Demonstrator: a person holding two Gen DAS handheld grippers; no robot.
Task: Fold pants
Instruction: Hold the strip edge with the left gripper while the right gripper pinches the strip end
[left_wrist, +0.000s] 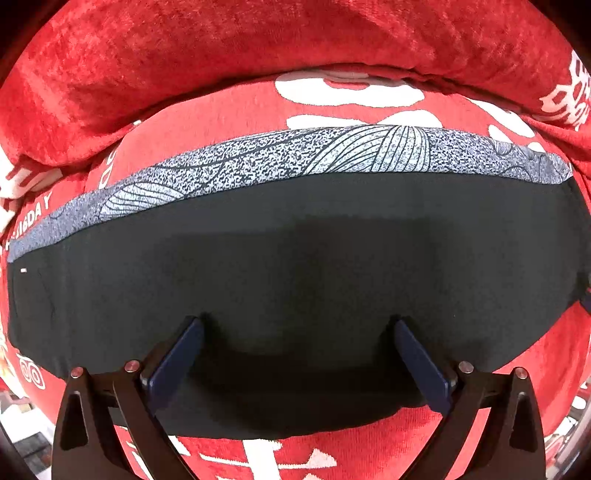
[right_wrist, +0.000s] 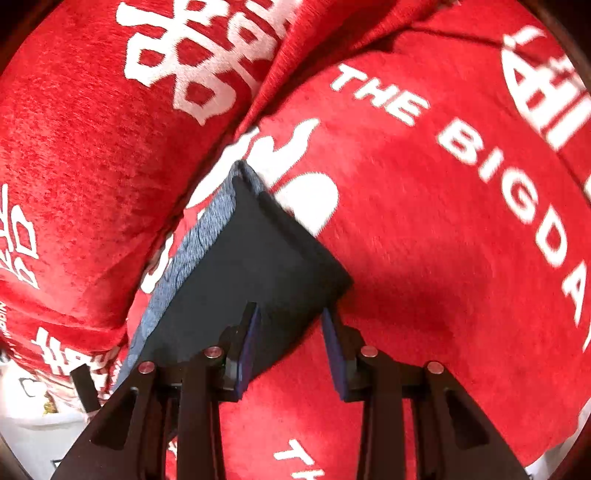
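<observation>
The pants (left_wrist: 295, 251) are black with a grey patterned band (left_wrist: 280, 158) along the far edge. They lie folded flat on a red cloth. My left gripper (left_wrist: 297, 325) is open, wide apart, over the near edge of the pants, holding nothing. In the right wrist view the folded pants (right_wrist: 251, 266) lie slanted, with the grey band (right_wrist: 199, 247) on the left side. My right gripper (right_wrist: 291, 314) is open with its fingertips either side of the pants' near corner, not closed on it.
A red plush cloth with white lettering (right_wrist: 461, 155) covers the surface. A thick red cushion or roll (left_wrist: 258, 48) runs along the far side and also shows in the right wrist view (right_wrist: 92, 155). White clutter (right_wrist: 33, 410) lies at the lower left edge.
</observation>
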